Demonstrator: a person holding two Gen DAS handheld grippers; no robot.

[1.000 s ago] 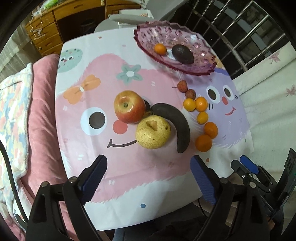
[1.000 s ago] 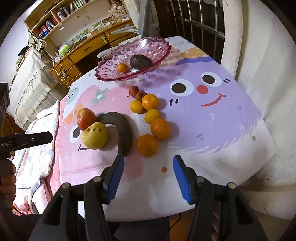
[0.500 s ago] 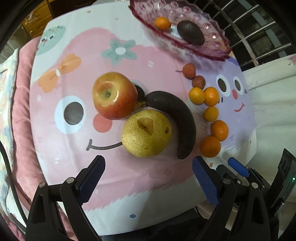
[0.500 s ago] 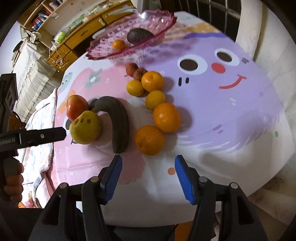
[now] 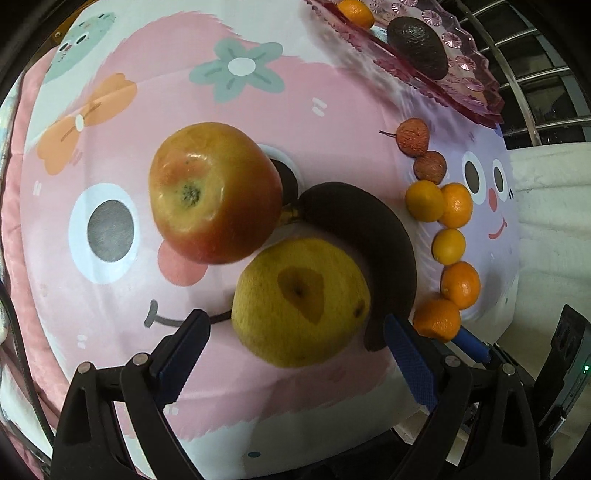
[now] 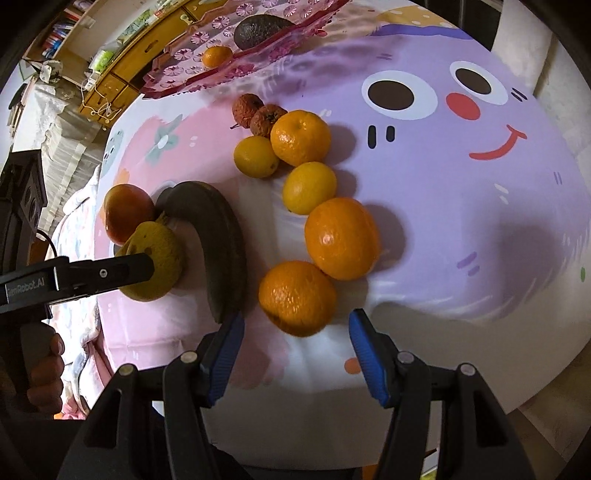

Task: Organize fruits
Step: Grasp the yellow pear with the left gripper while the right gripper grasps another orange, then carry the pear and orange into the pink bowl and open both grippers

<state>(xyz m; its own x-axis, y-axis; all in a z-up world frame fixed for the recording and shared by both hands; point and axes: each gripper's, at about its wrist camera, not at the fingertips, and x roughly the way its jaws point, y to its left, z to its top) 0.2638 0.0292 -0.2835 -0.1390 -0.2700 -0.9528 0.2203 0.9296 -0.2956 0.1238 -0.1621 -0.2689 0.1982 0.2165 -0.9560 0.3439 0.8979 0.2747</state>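
Observation:
My left gripper (image 5: 295, 332) is open, its blue pads on either side of the near part of a yellow pear (image 5: 301, 301). A red apple (image 5: 214, 192) and a blackened banana (image 5: 373, 236) lie just behind the pear. My right gripper (image 6: 295, 325) is open, just short of the nearest orange (image 6: 297, 297). More oranges (image 6: 341, 238) and two lychees (image 6: 258, 110) run in a line toward the pink glass bowl (image 6: 192, 79), which holds an avocado (image 6: 260, 29) and a small orange (image 6: 217, 56).
The fruits lie on a table with a cartoon-print cloth (image 6: 461, 192). A pink cushioned seat (image 5: 22, 122) is at the left, wooden drawers (image 6: 147, 40) are behind the bowl, and a metal railing (image 5: 528, 88) is at the back right.
Both grippers have moved forward and down toward the table. The left now flanks the pear; the right has closed in on the nearest orange. No fruit has moved.

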